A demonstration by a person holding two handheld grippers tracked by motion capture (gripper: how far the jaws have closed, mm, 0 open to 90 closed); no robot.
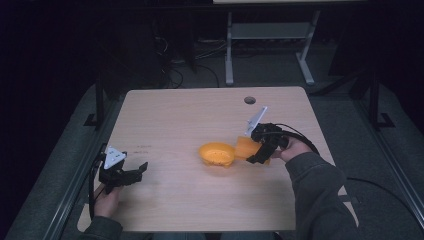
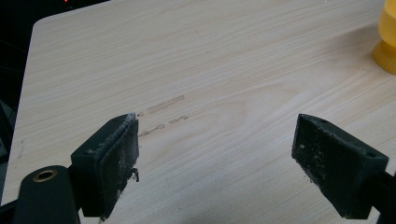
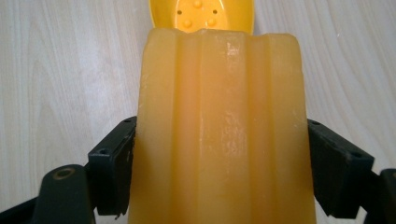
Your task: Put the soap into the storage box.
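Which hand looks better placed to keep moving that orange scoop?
The right. Its claw is already shut on the orange scoop's ridged handle, the bowl lying on the table. The left claw stands open and empty near the table's left edge, far off.

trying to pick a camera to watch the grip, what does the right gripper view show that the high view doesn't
Right gripper view alone: ribs along the orange block, both jaws pressed to its sides, and raised dots inside the yellow bowl.

High view alone: the whole table, the open left gripper near its left edge, both forearms, and the floor with desk legs behind.

Both: the right gripper clamping the block beside the bowl.
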